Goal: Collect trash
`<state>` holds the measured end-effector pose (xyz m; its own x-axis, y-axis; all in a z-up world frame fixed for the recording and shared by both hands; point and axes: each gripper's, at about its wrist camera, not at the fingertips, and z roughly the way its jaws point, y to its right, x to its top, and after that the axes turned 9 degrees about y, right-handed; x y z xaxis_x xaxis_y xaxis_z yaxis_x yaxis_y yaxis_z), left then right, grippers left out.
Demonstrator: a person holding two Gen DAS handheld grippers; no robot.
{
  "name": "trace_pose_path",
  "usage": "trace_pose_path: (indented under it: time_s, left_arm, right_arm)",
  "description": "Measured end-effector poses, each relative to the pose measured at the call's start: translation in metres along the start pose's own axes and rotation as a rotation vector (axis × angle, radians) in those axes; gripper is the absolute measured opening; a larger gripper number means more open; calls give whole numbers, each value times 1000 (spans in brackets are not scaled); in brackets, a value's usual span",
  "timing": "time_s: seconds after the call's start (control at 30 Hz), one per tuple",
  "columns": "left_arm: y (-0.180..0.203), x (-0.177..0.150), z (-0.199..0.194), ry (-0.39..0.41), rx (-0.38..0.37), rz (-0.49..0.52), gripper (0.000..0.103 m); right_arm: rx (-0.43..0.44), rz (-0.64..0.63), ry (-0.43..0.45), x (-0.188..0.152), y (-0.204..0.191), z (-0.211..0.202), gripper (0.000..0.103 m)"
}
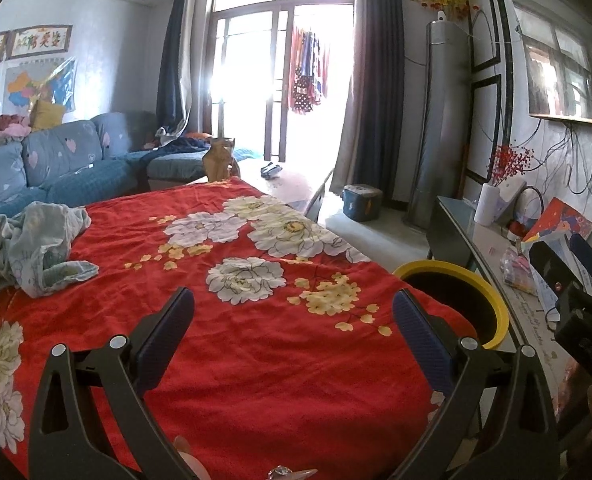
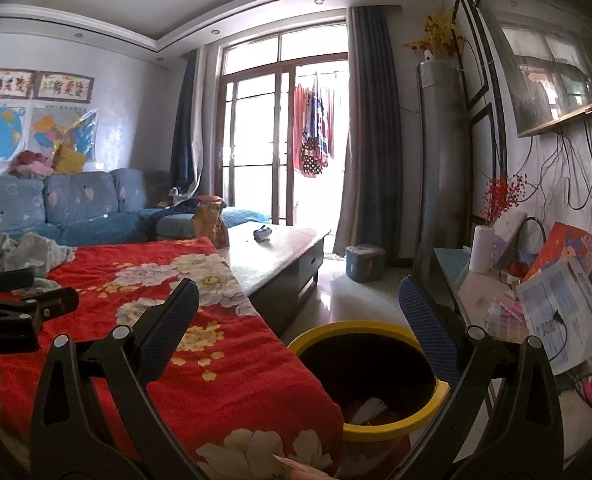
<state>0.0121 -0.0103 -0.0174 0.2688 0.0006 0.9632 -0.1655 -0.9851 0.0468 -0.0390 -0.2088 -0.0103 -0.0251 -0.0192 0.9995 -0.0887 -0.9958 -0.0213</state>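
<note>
- Left wrist view: the left hand-held gripper (image 1: 294,312) hovers with its jaws spread wide and nothing between them, above a bench covered by a red flowered cloth (image 1: 256,360).
- A crumpled pale blue cloth (image 1: 36,252) lies at the left edge of the red cover.
- A yellow-rimmed black trash bin (image 1: 495,308) stands just beside the bench's right edge.
- Right wrist view: the right hand-held gripper (image 2: 297,324) is also wide open and empty, positioned above the trash bin (image 2: 359,326).
- White crumpled trash (image 2: 369,408) rests inside the bin.
- A blue sofa (image 2: 76,208) sits at far left; a small dark object (image 2: 262,235) lies on the far bare tabletop (image 2: 272,256).
</note>
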Motion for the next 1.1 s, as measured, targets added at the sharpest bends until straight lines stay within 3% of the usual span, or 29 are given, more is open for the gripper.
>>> trace_pose_path:
  time_s: [1.1]
  left_arm:
    - [3, 1, -1, -2, -6, 0, 97]
  right_arm:
    - [-3, 8, -5, -1, 0, 2, 92]
